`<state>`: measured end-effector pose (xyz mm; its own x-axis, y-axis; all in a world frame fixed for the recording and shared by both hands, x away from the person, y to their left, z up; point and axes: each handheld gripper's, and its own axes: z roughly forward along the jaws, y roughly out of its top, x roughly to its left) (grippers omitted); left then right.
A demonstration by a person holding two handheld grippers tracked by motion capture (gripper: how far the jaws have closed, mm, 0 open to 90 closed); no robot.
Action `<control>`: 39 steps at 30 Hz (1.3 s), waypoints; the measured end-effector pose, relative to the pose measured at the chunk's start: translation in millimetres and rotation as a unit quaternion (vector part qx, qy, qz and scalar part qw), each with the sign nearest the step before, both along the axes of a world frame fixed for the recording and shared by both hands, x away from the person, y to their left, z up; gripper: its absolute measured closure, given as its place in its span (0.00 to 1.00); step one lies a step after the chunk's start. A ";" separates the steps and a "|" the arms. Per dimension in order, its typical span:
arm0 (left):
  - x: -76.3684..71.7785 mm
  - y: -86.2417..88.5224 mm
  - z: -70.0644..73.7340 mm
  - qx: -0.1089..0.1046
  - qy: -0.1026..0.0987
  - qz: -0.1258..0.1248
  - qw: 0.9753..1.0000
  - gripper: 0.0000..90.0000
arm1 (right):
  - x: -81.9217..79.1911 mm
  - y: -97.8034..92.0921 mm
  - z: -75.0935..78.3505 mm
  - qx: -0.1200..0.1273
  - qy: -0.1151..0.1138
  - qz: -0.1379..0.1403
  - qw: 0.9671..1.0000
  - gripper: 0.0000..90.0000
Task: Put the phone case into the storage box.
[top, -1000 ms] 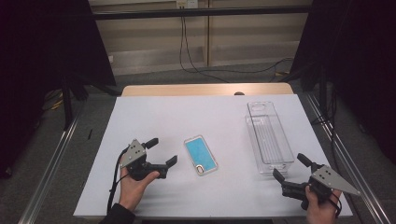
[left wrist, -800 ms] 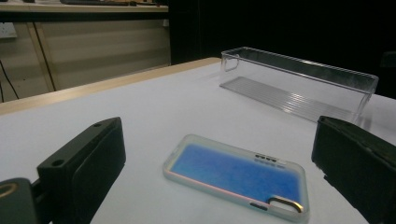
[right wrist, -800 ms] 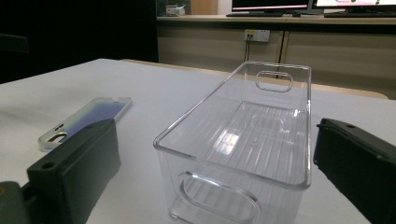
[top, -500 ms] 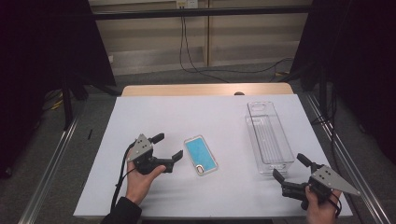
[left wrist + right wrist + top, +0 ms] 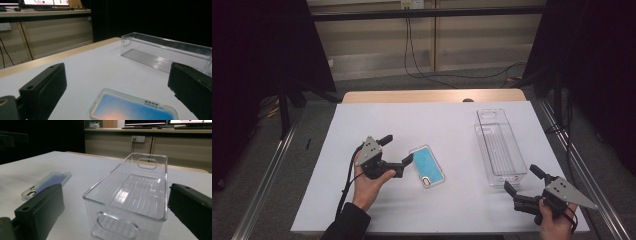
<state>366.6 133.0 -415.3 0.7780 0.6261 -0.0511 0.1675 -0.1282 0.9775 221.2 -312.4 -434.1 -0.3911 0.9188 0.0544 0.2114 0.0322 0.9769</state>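
While a blue phone case (image 5: 427,166) is lying flat near the middle of the white worktop (image 5: 437,120), the left hand-held gripper (image 5: 398,149) is hovering just beside its left edge, jaws spread wide and holding nothing. Well apart, the right hand-held gripper (image 5: 522,181) is waiting equally open and empty, facing a clear plastic bin (image 5: 499,146).
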 end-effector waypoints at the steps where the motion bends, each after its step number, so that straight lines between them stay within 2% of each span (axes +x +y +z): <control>1: 0.0 0.0 0.0 0.000 0.000 0.000 1.000 0.02 | 0.0 0.0 0.0 0.000 0.000 0.000 1.000 0.00; 4: 3.7 -4.3 1.2 -0.003 0.001 0.005 1.000 0.02 | 0.1 0.0 -0.2 0.000 0.001 0.000 1.000 0.00; 9: 10.7 -10.6 0.0 0.004 -0.005 -0.003 1.000 0.02 | 0.2 0.3 -0.2 -0.001 0.001 0.002 1.000 0.00; 11: 13.5 -12.4 -1.9 0.000 -0.001 0.000 1.000 0.03 | 0.2 0.1 -0.3 -0.001 0.001 0.002 1.000 0.00; 13: 16.7 -13.8 -2.7 0.010 -0.004 0.002 1.000 0.03 | 0.2 0.0 -0.3 -0.001 0.001 0.002 1.000 0.00; 24: 26.5 -25.2 -1.8 0.003 -0.009 0.001 1.000 0.09 | -0.2 -0.2 0.0 0.000 0.000 0.000 1.000 0.00; 27: 28.6 -28.2 -2.0 0.013 -0.007 -0.002 1.000 0.10 | -0.5 -0.7 0.1 -0.001 -0.001 0.000 1.000 0.00; 33: 32.5 -35.7 -0.7 0.021 -0.001 -0.009 1.000 0.21 | -4.0 -3.8 0.1 -0.002 -0.002 -0.008 1.000 0.00; 37: 36.3 -38.9 -2.6 0.021 0.005 -0.017 1.000 0.35 | -13.3 -11.0 -0.6 0.001 -0.001 -0.020 1.000 0.00; 39: 38.2 -40.9 -4.7 0.023 0.010 -0.022 0.999 0.38 | -17.2 -13.9 -0.2 0.001 -0.003 -0.030 1.000 0.00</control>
